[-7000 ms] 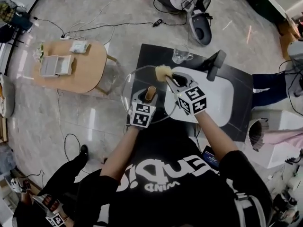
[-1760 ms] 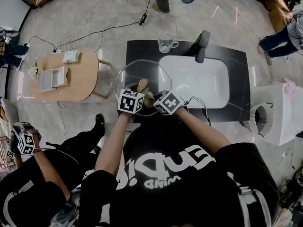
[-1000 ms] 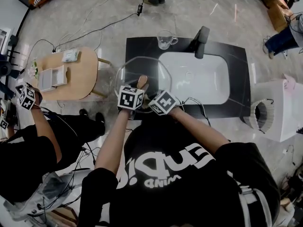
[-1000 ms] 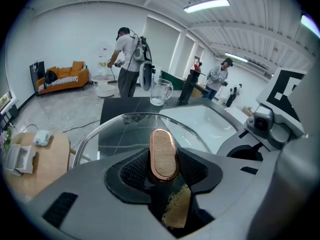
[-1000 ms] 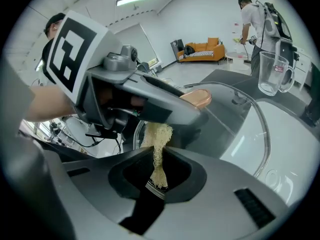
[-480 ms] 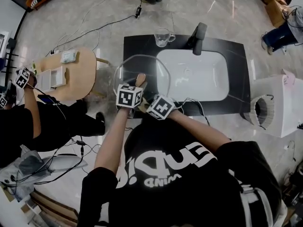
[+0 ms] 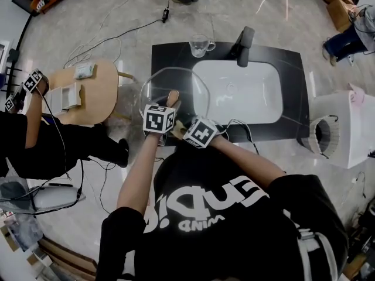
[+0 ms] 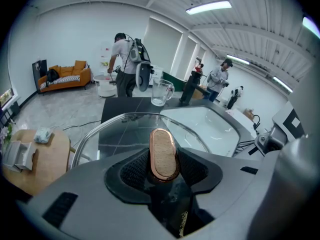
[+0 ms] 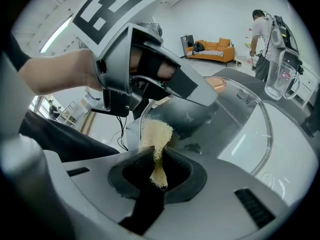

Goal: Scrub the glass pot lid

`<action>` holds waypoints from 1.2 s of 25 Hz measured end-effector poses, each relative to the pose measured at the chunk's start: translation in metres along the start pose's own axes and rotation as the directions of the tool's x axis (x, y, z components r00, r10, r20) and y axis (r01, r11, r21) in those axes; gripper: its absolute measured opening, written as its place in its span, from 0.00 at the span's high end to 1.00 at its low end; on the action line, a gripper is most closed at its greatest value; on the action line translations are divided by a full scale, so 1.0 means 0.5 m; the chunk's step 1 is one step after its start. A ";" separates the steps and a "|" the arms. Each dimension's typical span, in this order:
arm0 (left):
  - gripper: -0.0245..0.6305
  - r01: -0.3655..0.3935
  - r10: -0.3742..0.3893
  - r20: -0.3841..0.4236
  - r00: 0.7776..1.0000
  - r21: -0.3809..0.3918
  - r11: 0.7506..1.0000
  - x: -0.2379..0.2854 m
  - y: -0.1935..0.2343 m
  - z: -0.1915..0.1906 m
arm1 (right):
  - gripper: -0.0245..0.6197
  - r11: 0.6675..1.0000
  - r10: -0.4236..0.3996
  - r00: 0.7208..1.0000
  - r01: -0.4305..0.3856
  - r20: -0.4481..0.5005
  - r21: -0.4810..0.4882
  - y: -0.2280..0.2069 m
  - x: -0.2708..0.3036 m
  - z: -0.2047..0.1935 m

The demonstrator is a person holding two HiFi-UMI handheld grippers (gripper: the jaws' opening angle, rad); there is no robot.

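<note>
Head view shows us our right gripper (image 9: 157, 166), pinching the pale scrubber (image 9: 156, 131), drawn back from the far rim to the near edge of the glass pot lid (image 7: 179, 85), which our left gripper (image 8: 164, 168) clamps by its wooden knob (image 8: 164, 144) beside the sink (image 7: 234, 92), so we judge scrubbing continues.

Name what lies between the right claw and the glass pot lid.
A pale loofah scrubber, pinched in the right claw, reaching the rim of the glass pot lid; the right gripper view shows it.
</note>
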State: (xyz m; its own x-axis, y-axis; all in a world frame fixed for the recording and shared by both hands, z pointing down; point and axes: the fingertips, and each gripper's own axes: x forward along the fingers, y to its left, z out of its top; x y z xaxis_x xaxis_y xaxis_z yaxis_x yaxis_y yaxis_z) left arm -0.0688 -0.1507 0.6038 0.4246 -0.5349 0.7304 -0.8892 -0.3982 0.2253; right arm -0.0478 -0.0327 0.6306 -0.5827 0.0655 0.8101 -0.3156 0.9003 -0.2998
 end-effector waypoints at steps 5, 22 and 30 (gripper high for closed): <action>0.68 -0.003 0.003 0.004 1.000 -0.006 1.000 -0.001 0.002 -0.002 | 0.89 1.000 -0.001 1.000 0.001 -0.002 0.012 -0.010 -0.011 -0.013; 0.68 0.000 0.000 0.013 1.000 -0.025 1.000 0.001 0.000 -0.002 | 0.89 0.998 -0.036 0.997 0.039 -0.070 0.045 -0.113 -0.080 -0.090; 0.68 0.004 -0.004 0.008 1.000 -0.030 1.000 0.001 0.000 -0.003 | 0.89 0.996 -0.082 0.993 0.084 -0.084 0.027 -0.173 -0.106 -0.096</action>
State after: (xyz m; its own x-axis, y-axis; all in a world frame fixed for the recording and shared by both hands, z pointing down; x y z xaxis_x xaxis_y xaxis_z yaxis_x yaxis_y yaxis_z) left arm -0.0688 -0.1495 0.6052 0.4294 -0.5393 0.7244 -0.8922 -0.3779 0.2475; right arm 0.0464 -0.0936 0.6379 -0.4900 0.0279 0.8713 -0.3834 0.8907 -0.2442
